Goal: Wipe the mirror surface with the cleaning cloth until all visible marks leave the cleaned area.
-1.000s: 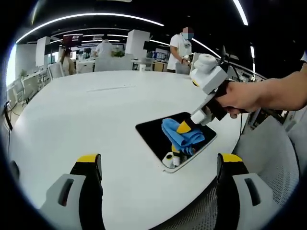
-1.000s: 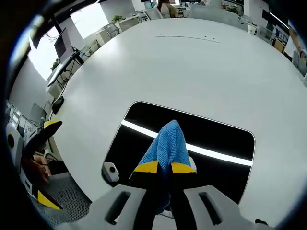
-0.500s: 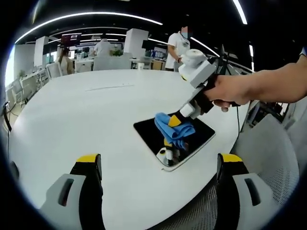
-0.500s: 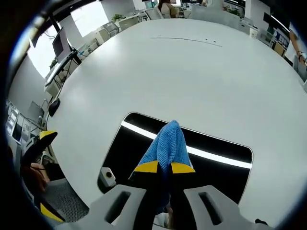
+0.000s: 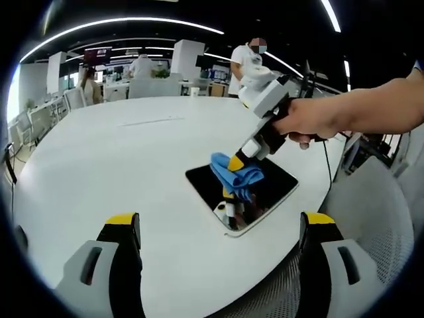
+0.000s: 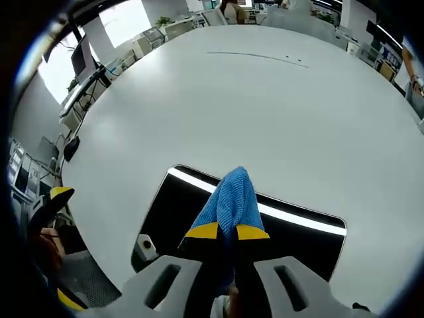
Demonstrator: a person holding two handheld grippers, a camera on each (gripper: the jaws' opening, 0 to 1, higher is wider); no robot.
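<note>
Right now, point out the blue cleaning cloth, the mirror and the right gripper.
blue cleaning cloth (image 6: 233, 199): right gripper view, middle of its raised fold.
mirror (image 6: 179, 207): right gripper view, bare dark glass left of the cloth.
right gripper (image 5: 233, 163): left gripper view, yellow tips at the cloth.

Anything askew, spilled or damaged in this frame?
Nothing stands out. The mirror lies flat near the white table's edge, and the right gripper holds the blue cloth over it. No cracks or spills show.

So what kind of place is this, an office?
Probably an open-plan office: a big white round table holding the mirror, desks with chairs behind, people standing, and strip ceiling lights.
</note>
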